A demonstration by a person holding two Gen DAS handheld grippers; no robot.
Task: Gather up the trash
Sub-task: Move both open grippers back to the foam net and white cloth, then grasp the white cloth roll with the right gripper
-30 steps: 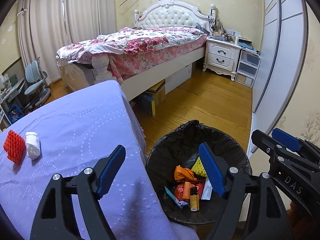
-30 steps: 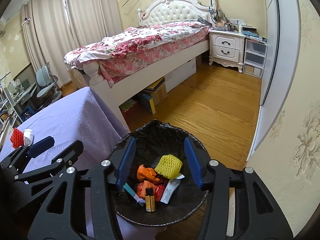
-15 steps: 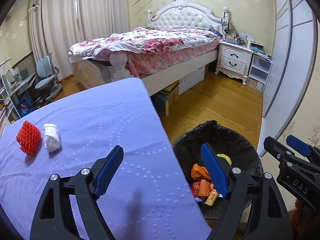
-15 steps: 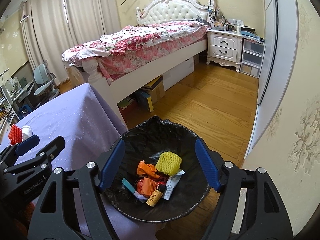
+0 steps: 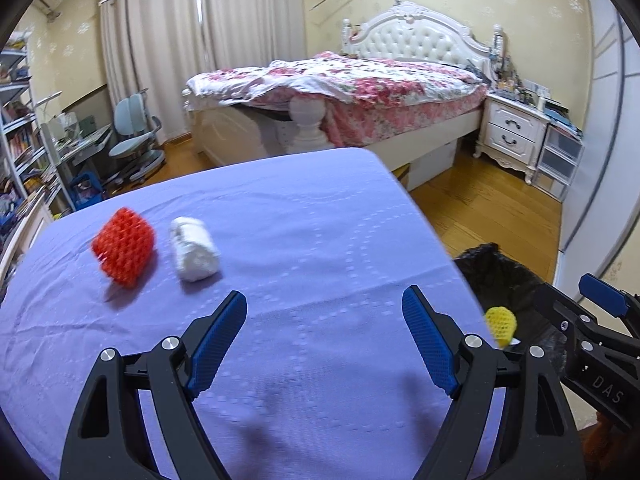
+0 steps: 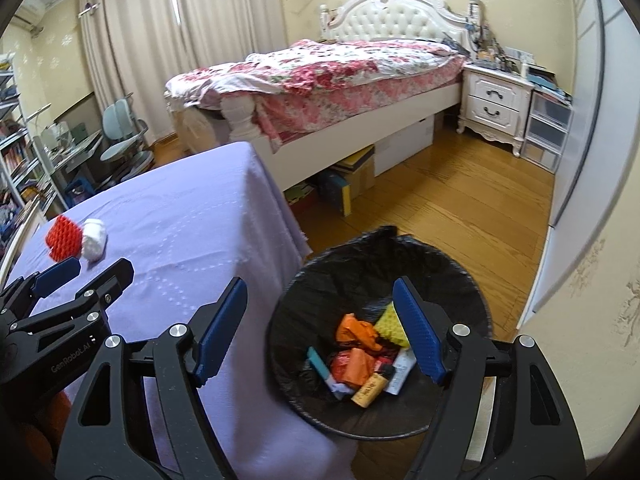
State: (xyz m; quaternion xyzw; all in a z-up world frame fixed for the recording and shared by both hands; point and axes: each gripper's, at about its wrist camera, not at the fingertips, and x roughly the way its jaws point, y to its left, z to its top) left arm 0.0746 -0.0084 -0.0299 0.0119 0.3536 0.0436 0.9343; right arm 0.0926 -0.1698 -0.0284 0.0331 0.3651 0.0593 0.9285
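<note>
On the purple-clothed table (image 5: 300, 220) lie a red foam net (image 5: 124, 246) and a white crumpled wad (image 5: 194, 250), side by side. My left gripper (image 5: 324, 296) hovers open over the cloth, short of both and to their right, with nothing between its pads. My right gripper (image 6: 320, 284) is open over the table edge and the black-bagged bin (image 6: 380, 272), empty. In the bin lie a yellow foam net (image 6: 390, 320), orange wrappers (image 6: 356, 330) and a small bottle (image 6: 370, 390). The red net (image 6: 60, 238) and the wad (image 6: 94, 240) also show far left in the right wrist view.
The bin stands on the wood floor (image 6: 460, 208) against the table's right corner. A bed (image 5: 360, 88) with boxes beneath lies beyond, a white nightstand (image 5: 514, 136) and plastic drawers to the right. A desk chair (image 5: 134, 136) and bookshelves stand at the left.
The left gripper has swung left from over the bin to over the table, bringing the red net and white wad nearer. The right gripper's jaws have widened and it has shifted left.
</note>
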